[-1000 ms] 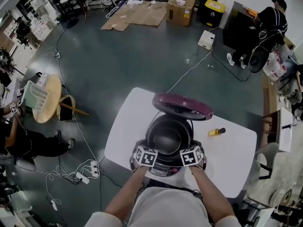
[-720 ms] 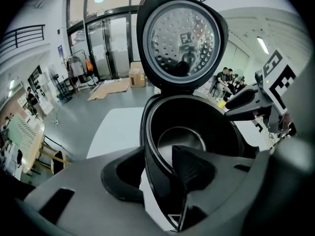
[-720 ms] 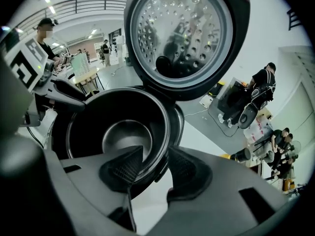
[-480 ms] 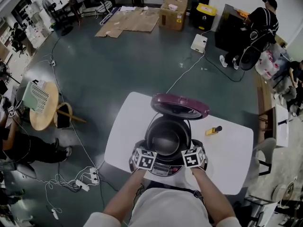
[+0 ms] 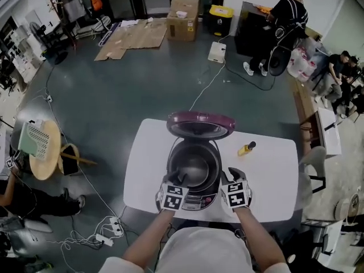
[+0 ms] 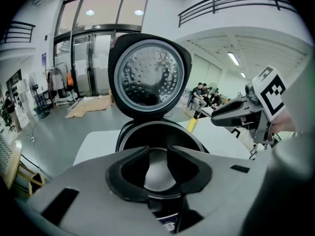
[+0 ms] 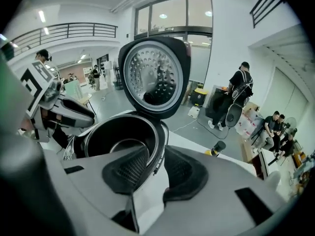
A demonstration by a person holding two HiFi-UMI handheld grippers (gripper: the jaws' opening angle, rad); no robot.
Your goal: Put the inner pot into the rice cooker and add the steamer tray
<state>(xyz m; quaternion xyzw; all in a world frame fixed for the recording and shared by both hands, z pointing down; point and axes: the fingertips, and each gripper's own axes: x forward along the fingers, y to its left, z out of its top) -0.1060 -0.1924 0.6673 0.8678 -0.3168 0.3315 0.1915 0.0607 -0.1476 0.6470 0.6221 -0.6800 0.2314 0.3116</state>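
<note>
The rice cooker (image 5: 193, 172) stands on a white table (image 5: 267, 175) with its purple lid (image 5: 200, 124) swung up. The dark inner pot (image 5: 193, 166) sits inside it, its bottom showing in the right gripper view (image 7: 123, 144). My left gripper (image 5: 181, 182) hovers over the cooker's front left and my right gripper (image 5: 227, 178) over its front right. Both pairs of jaws are closing with nothing between them. In the left gripper view (image 6: 157, 167) the pot shows through the gap. In the right gripper view (image 7: 155, 173) the cooker's rim (image 7: 158, 141) shows beyond the gap.
A yellow bottle (image 5: 245, 148) lies on the table right of the cooker. A chair (image 5: 313, 164) stands at the table's right end. Power strips and cables (image 5: 108, 232) lie on the floor at left. People stand and sit at the far right (image 5: 281, 21).
Both grippers have lifted up and back from the cooker's front rim, and their jaws have narrowed. The pot stays in the cooker. The head camera has shifted.
</note>
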